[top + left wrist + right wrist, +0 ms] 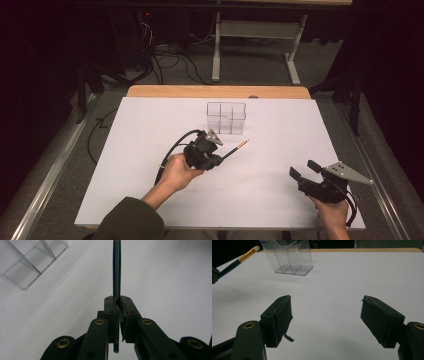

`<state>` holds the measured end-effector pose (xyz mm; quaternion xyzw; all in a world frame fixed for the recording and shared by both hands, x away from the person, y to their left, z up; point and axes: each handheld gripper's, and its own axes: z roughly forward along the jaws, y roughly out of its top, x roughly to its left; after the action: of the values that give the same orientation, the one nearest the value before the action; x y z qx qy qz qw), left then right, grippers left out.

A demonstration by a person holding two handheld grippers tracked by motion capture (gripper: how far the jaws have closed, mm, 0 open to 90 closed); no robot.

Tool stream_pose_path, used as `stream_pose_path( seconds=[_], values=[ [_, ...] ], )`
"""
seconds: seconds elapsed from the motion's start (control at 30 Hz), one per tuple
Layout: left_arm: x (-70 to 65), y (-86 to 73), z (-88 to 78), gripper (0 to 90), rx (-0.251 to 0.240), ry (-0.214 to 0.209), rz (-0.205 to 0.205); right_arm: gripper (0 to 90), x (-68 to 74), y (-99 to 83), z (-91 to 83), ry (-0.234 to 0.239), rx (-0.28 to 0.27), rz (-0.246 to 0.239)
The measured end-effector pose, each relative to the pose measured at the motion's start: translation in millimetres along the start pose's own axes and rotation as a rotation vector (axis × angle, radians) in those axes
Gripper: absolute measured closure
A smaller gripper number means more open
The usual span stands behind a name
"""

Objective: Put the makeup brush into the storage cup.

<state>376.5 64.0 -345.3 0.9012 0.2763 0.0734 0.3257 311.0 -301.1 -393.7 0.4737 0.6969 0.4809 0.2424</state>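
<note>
A thin brush (pixel 235 149) with a dark handle and a gold band near its pale tip is held in my left gripper (pixel 218 159), which is shut on the handle above the middle of the white table. In the left gripper view the jaws pinch the dark handle (pixel 116 272), which runs straight up out of the frame. The brush tip points toward a clear plastic organizer (pixel 226 118) with compartments at the back centre. My right gripper (pixel 304 170) is held open at the front right, nothing between its pads (pixel 279 317). The brush (pixel 239 259) and organizer (pixel 288 256) also appear in the right gripper view.
The white table top (pixel 150 200) has a wooden edge (pixel 218 91) at the back. Beyond it are cables on the floor and a metal table frame (pixel 252 45). Metal rails run along both sides of the table.
</note>
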Motion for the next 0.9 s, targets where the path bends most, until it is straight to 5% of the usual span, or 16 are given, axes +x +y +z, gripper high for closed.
stream_pose_path(
  seconds=[0.9],
  values=[
    [-6.4, -41.4, -38.7, 83.9, -0.149, 0.014, -0.037, 24.3, 1.3, -0.6, 1.6, 0.011, -0.012, -0.008]
  ],
)
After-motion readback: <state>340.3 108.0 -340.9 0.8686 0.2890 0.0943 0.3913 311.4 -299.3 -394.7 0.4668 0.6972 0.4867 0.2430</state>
